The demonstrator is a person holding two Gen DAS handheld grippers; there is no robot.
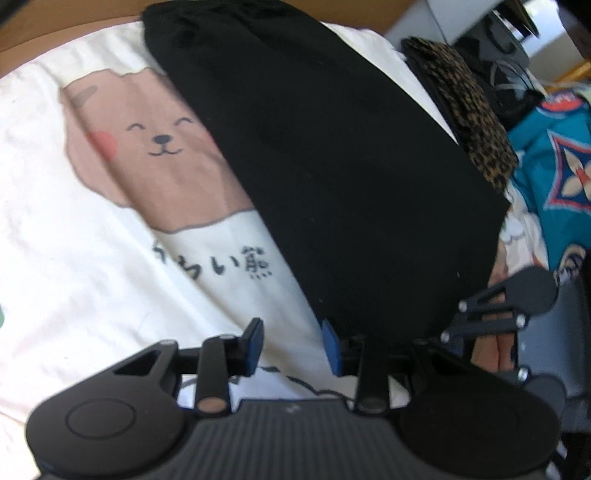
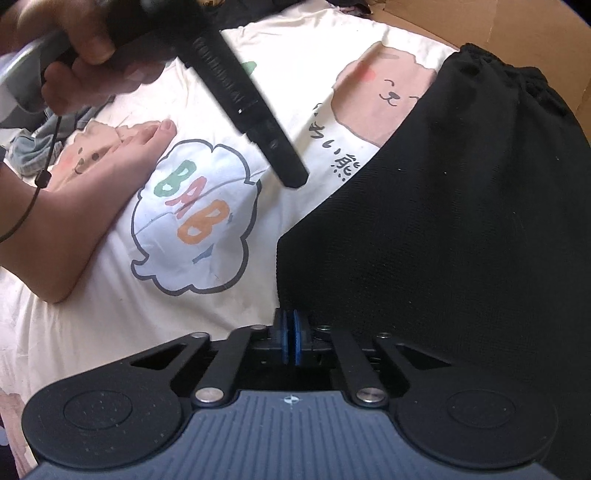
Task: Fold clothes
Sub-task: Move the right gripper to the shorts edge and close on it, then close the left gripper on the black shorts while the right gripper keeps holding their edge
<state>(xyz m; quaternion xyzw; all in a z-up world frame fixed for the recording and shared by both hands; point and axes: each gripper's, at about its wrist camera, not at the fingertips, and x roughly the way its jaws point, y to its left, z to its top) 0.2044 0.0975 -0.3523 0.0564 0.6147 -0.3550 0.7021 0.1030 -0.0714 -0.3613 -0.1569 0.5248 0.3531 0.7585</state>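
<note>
A black garment point(image 1: 332, 166) lay spread over a white sheet point(image 1: 74, 258) printed with cartoon bears point(image 1: 159, 147) and a speech cloud reading "BAB" point(image 2: 192, 218); its gathered waistband point(image 2: 509, 77) sat at the far end, next to a brown cardboard surface point(image 2: 517, 33). The left gripper point(image 1: 291, 343) hung over the garment's near edge with its blue-padded jaws standing partly apart; the right-hand pad touched or overlapped the black cloth, the other was over bare sheet, and nothing was pinched between them. The right gripper point(image 2: 291, 341) had its jaws pressed together at the garment's near left corner; whether any cloth was caught between the pads could not be told. A bare foot point(image 2: 110, 177) rested on the sheet to the left, and a hand point(image 2: 74, 48) held the left gripper's handle at the far left. To the right of the garment lay a leopard-print cloth point(image 1: 476, 122) and a teal patterned fabric point(image 1: 557, 166). No container showed in either view.
</note>
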